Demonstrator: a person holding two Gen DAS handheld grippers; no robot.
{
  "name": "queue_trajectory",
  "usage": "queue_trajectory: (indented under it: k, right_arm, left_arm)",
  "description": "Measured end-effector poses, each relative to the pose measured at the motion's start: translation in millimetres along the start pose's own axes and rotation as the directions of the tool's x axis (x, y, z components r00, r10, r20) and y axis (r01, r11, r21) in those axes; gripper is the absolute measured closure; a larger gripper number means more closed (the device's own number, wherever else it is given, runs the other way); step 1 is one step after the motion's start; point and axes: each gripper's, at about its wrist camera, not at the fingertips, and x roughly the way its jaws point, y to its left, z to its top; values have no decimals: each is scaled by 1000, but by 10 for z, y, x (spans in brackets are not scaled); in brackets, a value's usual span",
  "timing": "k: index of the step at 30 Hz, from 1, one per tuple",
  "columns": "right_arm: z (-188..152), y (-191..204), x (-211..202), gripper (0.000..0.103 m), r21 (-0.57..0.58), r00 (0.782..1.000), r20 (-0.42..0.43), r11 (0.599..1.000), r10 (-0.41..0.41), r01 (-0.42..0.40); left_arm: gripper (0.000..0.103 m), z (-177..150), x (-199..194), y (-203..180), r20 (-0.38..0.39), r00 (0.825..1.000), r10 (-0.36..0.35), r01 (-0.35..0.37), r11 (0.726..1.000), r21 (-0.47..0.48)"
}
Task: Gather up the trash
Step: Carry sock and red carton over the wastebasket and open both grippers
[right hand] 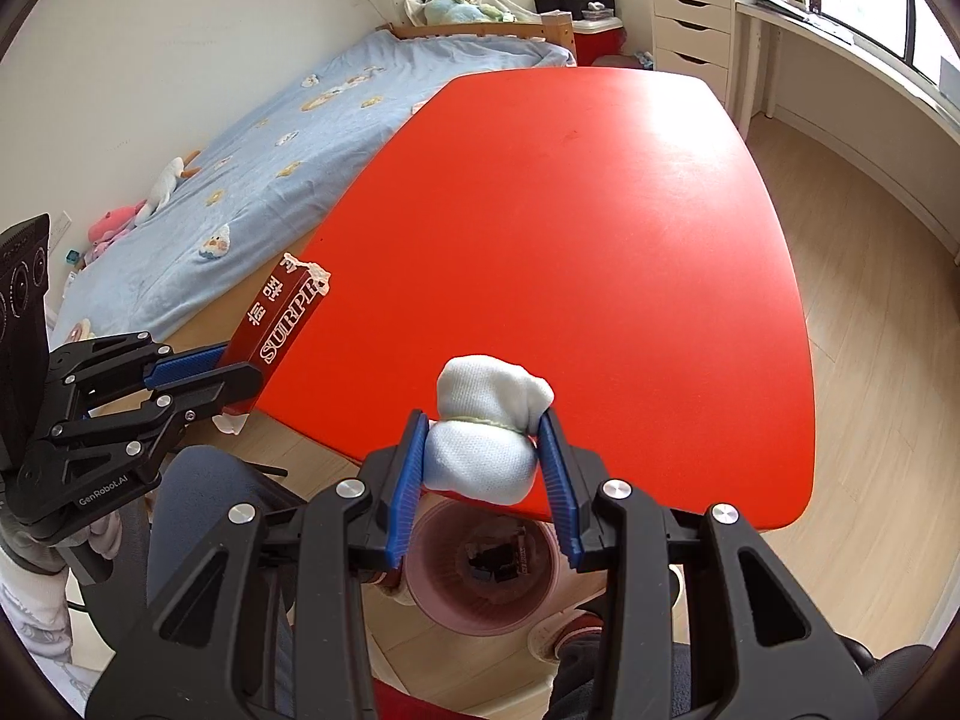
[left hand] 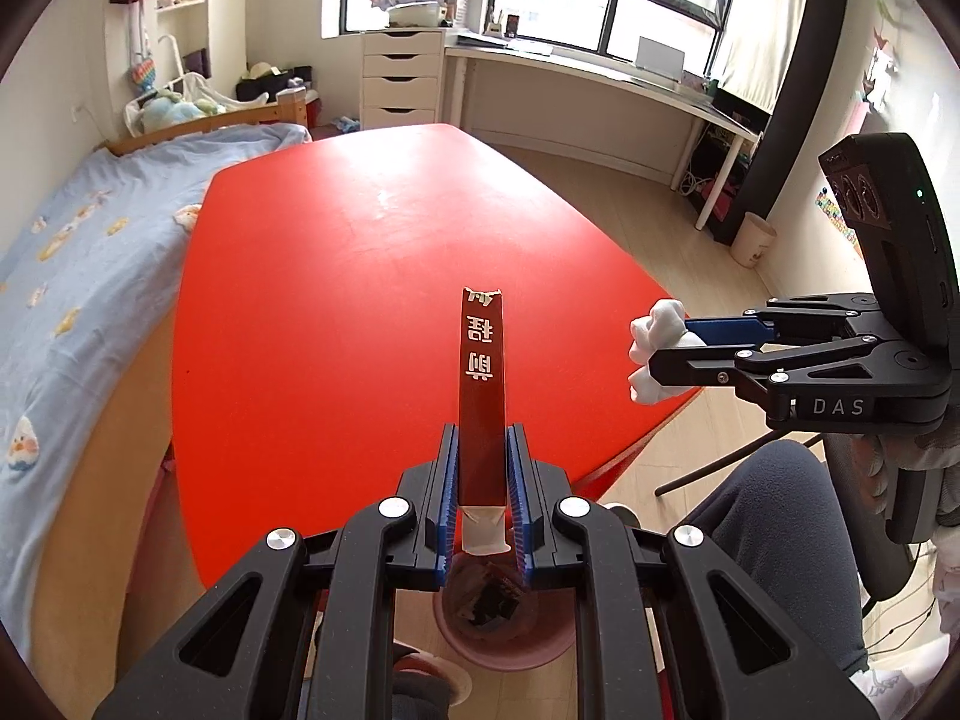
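Currently catalogued, carry-to-bin step, both tools loaded.

Item 1: long, flat dark-red cardboard wrapper with white lettering [left hand: 482, 384], torn at its far end. Location: lower centre of the left wrist view, standing up out of the left gripper [left hand: 483, 456], whose blue pads are drawn together and clamped on its lower part.

Item 2: bunched white fabric wad [right hand: 485, 438], soft, cinched at the waist. Location: lower centre of the right wrist view, pinched between the part-closed pads of the right gripper [right hand: 487, 459].

Item 3: round pink plastic waste bin [right hand: 480, 564] on the wooden floor, dark scraps already inside. Location: bottom centre of both views, directly beneath each gripper, beside the near edge of the glossy red tabletop [right hand: 570, 228].

Pose: both grippers tilt steeply downward, side by side, just off the table's near edge; a person's dark-trousered knee shows close by.

Judgement: collection appears nearly finished, no litter showing on the table. Next move calls for centring each load over the rim, lowering a little, then parting the pads.
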Motion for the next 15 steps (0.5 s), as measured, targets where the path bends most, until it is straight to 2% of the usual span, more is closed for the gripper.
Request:
queue_trajectory:
  k: [6, 15]
  right_arm:
    - [-265, 107, -224, 66, -18, 999, 24, 1000, 24, -24]
    - [-678, 269, -353, 66, -36, 999, 5, 998, 46, -46]
  left_arm:
    - [88, -179, -117, -11, 8, 1000, -14, 14, 1000, -16]
    - [88, -470, -153, -109, -24, 997, -67, 66, 997, -35]
